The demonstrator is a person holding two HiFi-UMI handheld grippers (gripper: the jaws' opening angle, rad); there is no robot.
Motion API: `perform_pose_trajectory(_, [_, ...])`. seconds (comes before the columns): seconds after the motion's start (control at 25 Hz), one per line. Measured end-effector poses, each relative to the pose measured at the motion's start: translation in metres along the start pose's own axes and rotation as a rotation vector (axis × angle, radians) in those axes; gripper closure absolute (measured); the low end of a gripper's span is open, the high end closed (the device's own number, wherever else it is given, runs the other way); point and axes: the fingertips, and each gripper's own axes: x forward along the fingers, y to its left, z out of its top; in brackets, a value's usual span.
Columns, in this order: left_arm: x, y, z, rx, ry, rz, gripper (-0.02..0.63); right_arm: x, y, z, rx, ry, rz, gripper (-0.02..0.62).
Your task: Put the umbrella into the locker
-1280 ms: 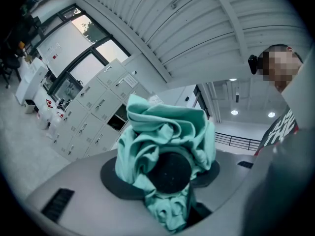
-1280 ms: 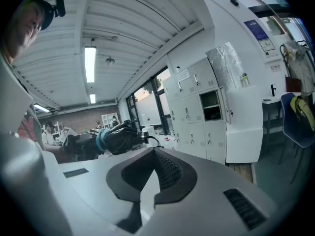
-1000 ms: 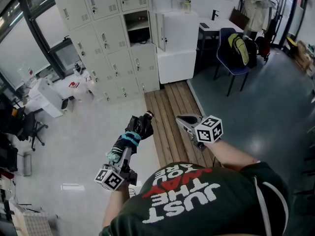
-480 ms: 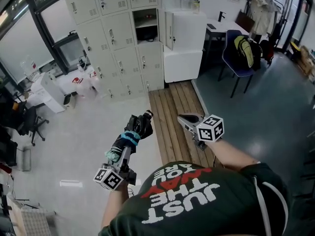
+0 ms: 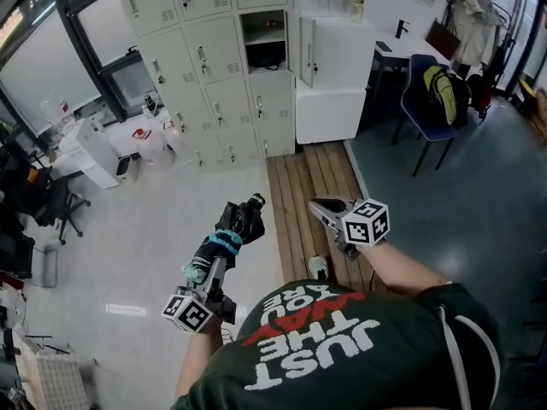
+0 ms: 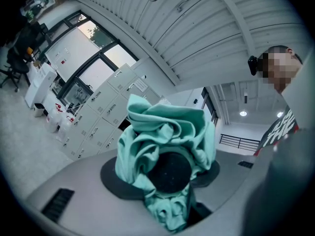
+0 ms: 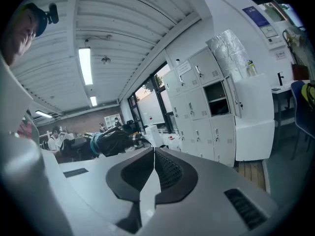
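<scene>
A folded umbrella [image 5: 232, 229], black with a teal cloth end, is held in my left gripper [image 5: 208, 263] and points toward the lockers. In the left gripper view the umbrella's [image 6: 167, 146] bunched teal fabric and black core fill the gap between the jaws, which are shut on it. My right gripper [image 5: 316, 204] floats to the umbrella's right, shut and empty; its pads [image 7: 165, 168] meet. The beige lockers [image 5: 205, 67] stand ahead, with one compartment [image 5: 263, 43] open and dark inside. That open compartment [image 7: 216, 98] also shows in the right gripper view.
A wooden slat platform [image 5: 306, 196] lies in front of the lockers. A white cabinet [image 5: 333, 67] stands right of them. A blue chair with a backpack [image 5: 438, 99] is at the right. A low white cabinet [image 5: 96, 154] and an office chair [image 5: 49, 203] are on the left.
The lockers have come nearer and lower in the head view as the person walks toward them. Both grippers keep their pose, and the umbrella stays in the left one.
</scene>
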Motion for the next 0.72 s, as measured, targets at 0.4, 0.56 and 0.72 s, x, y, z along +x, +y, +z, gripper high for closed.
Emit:
perform_pose_trajectory(0.4, [0.154,0.025,-0.006,-0.005,-0.031,0.058,0.394,0.066,-0.151,0.044,0.017,0.020,0.096,0.560])
perform_pose_trajectory(0.56, [0.237,0.033,0.003,-0.004,-0.049,0.063,0.394,0.095,-0.221,0.090,-0.008,0.010,0.132,0.560])
perform_pose_trajectory(0.72, [0.309,0.040,0.009,-0.004,-0.059,0.062,0.394,0.115,-0.279,0.124,-0.025,0.004,0.157,0.560])
